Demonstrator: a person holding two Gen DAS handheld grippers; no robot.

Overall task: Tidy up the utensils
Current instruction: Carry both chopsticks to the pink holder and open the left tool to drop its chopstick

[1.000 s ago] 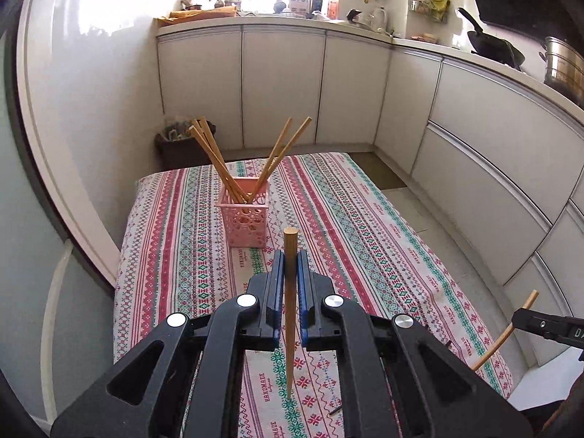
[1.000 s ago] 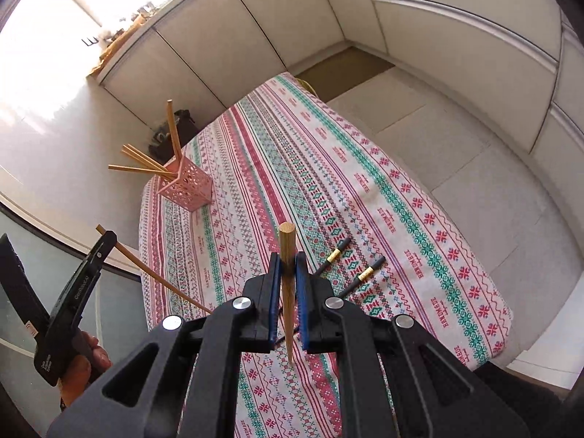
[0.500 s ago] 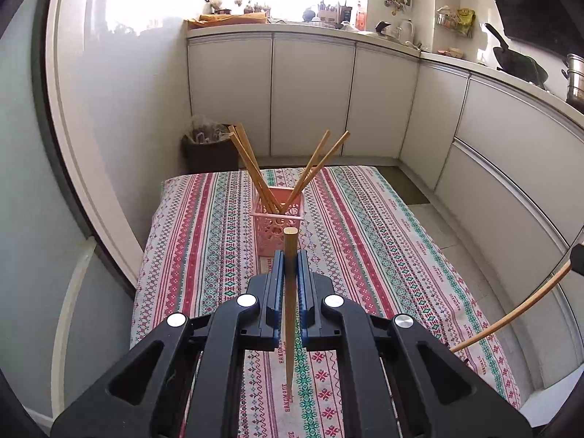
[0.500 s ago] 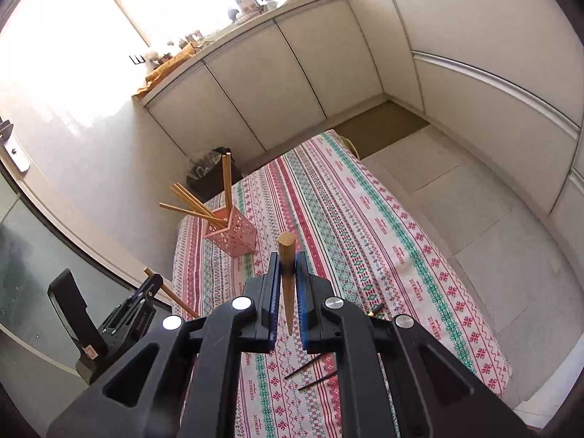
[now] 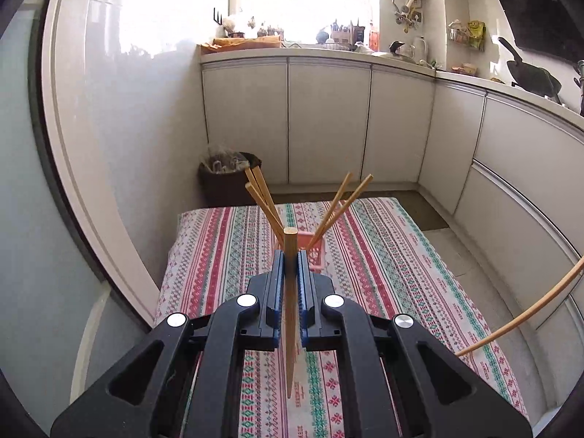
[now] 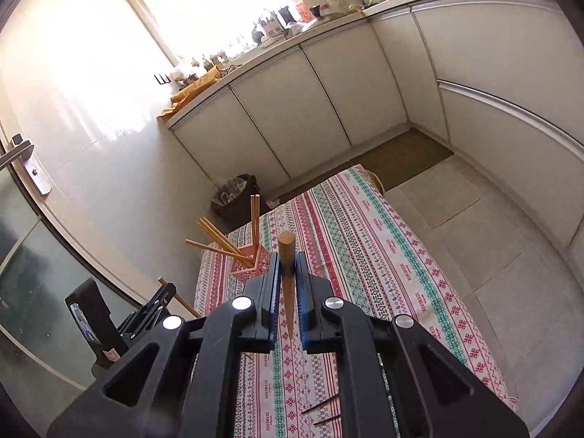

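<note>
Both grippers raised since earlier, left gripper (image 5: 291, 266) clenched on chopstick (image 5: 290, 314), right gripper (image 6: 287, 266) clamped on another chopstick (image 6: 286, 281), pink holder (image 6: 252, 268) seen ahead.

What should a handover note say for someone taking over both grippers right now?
Left gripper: shut on a wooden chopstick, thick end up, lined up with the pink holder.
Right gripper: shut on another wooden chopstick, above the striped tablecloth.
Pink holder stands near the table's far end with about five chopsticks already in it.
Left to do: drop both held sticks into the holder, then collect the two dark chopsticks lying on the near cloth.
</note>
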